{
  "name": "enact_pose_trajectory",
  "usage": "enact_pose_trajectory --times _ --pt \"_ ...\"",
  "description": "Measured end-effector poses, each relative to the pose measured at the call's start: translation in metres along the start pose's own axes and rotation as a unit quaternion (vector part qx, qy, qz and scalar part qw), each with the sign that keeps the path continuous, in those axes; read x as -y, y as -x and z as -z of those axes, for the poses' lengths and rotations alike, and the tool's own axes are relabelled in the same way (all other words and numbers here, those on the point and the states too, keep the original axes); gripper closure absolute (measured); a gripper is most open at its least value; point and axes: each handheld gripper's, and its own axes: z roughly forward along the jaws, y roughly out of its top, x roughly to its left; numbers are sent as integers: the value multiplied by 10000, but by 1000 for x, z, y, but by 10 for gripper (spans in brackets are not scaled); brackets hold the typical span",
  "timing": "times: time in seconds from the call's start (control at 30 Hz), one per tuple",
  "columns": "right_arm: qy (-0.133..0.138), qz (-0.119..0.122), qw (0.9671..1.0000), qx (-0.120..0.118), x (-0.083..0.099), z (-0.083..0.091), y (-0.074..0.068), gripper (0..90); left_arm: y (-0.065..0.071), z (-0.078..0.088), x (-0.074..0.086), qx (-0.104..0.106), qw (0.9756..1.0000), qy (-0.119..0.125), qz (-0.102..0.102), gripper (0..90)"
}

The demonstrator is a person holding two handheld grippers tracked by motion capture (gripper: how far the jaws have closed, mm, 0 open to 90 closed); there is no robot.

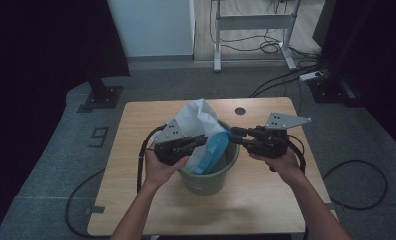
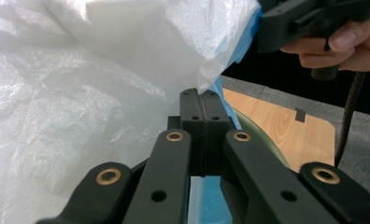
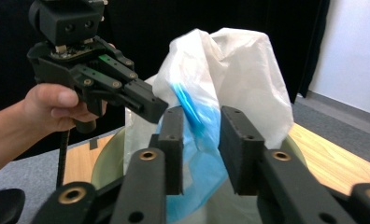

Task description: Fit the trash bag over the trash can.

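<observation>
Bin of green plastic stands near the middle of the wooden table, and a white bag with blue parts rises out of its mouth — crumpled, bunched toward the far-left side of the rim.

At the left of the high view, the left gripper reaches in over the bin's near-left rim. In the left gripper view its fingers are pressed flat together, and a thin edge of the bag — white with a blue strip — comes out from between their tips, so they are clamped on the bag.

From the right side, the right gripper points at the bag just above the rim. In the right gripper view its fingers stand apart, with the bag's blue fold in the gap between them; they do not press on it. The left gripper shows there too, held in a hand at the bag's left edge.
</observation>
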Motion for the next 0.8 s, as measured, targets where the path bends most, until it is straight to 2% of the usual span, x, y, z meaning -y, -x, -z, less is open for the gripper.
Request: enact_pose_trajectory --times 0.3,0.43,0.57,0.8 --pt "-23 -26 10000 2 16 11 -3 668 -5 5 0 46 9996 120 243 900" --pt "-7 -34 10000 -16 21 14 -6 665 -4 5 -1 35 9996 126 262 900" --pt "-7 -54 9999 -163 26 17 -11 668 -4 3 -3 61 9996 122 260 900" --pt "-103 -114 9994 -308 33 9 -15 668 -3 0 -5 70 9995 113 295 900"
